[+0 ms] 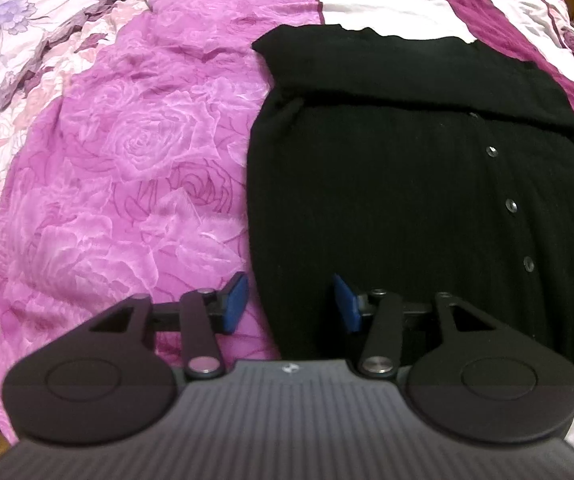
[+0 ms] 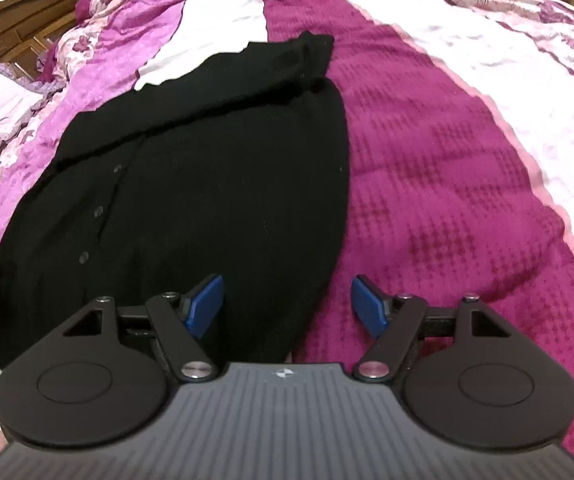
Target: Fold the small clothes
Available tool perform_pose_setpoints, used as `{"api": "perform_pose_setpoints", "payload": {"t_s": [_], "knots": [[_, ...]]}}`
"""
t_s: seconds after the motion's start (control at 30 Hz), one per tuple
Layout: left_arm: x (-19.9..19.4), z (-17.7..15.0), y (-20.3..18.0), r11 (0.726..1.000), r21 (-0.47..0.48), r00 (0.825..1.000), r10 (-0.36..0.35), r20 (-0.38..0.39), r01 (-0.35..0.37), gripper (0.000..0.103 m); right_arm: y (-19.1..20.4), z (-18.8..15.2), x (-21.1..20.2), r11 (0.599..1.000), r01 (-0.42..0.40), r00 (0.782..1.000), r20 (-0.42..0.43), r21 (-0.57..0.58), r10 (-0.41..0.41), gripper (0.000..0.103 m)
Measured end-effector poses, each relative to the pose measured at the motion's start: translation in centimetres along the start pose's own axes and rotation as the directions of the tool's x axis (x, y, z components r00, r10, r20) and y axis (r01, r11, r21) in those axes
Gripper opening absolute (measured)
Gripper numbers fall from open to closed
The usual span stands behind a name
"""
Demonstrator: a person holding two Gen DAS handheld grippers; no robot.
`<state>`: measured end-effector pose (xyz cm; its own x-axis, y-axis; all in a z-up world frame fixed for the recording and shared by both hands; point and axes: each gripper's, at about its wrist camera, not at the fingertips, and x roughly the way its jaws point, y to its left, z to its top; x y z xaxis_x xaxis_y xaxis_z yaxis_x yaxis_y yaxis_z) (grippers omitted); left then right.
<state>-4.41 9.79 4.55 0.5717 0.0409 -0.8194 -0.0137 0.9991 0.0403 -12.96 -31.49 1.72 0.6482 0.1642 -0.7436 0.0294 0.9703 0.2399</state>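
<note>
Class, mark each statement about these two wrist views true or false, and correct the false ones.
1. The black cardigan lies on a floral bedspread. True.
2. The left claw is shut on the cardigan. False: its blue pads are apart, holding nothing, straddling the cardigan's near left edge.
3. The cardigan has a row of dark buttons on its front. True.
4. The right claw is shut. False: it is open, over the cardigan's near right edge.
5. The cardigan is white. False: it is black.

Matt black ribbed knit cardigan (image 1: 387, 200) on glossy satin bedspread (image 1: 147, 140)
</note>
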Motion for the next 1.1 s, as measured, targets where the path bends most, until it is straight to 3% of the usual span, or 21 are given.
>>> {"api": "perform_pose_setpoints", "payload": {"t_s": [0.07, 0.27, 0.43, 0.57, 0.7, 0.77, 0.87, 0.93, 1.1], "knots": [[-0.3, -0.2, -0.2, 1.0, 0.007, 1.0, -0.008, 0.001, 0.008, 0.062, 0.0, -0.1, 0.2, 1.0, -0.006, 1.0, -0.014, -0.011, 0.006, 0.077], [-0.5, -1.2, -1.1, 0.999, 0.04, 0.999, -0.032, -0.024, 0.033, 0.063, 0.1, -0.2, 0.8, 0.998, -0.062, 0.997, -0.047, -0.012, 0.061, 0.077], [0.2, -2.8, -1.1, 0.982, -0.063, 0.982, -0.18, -0.055, 0.177, 0.062, 0.1, -0.4, 1.2, 0.994, -0.111, 0.992, -0.053, 0.003, 0.111, 0.077], [0.9, -3.1, -1.4, 0.978, -0.065, 0.978, -0.201, -0.052, 0.198, 0.061, -0.2, -0.4, 1.2, 0.991, -0.133, 0.99, -0.051, 0.022, 0.134, 0.075], [1.1, -3.0, -1.1, 0.97, -0.066, 0.971, -0.236, -0.037, 0.233, 0.051, -0.6, -0.6, 1.2, 0.987, -0.154, 0.987, -0.047, 0.032, 0.156, 0.052], [1.1, -3.0, -1.0, 0.965, -0.068, 0.967, -0.255, -0.027, 0.253, 0.033, -0.8, -0.7, 1.2, 0.984, -0.172, 0.984, -0.042, 0.048, 0.174, 0.04], [1.0, -3.0, -0.9, 0.956, -0.076, 0.959, -0.284, -0.016, 0.282, 0.015, -1.0, -0.8, 1.1, 0.98, -0.187, 0.981, -0.029, 0.072, 0.189, 0.024], [0.8, -2.9, -1.0, 0.955, -0.073, 0.957, -0.29, -0.001, 0.289, 0.012, -1.4, -0.8, 1.0, 0.973, -0.208, 0.978, -0.013, 0.097, 0.21, 0.014], [-0.1, -2.4, -1.1, 0.944, -0.083, 0.947, -0.316, 0.057, 0.32, 0.01, -2.2, -0.4, 0.4, 0.945, -0.28, 0.96, 0.057, 0.171, 0.274, 0.009]]}}
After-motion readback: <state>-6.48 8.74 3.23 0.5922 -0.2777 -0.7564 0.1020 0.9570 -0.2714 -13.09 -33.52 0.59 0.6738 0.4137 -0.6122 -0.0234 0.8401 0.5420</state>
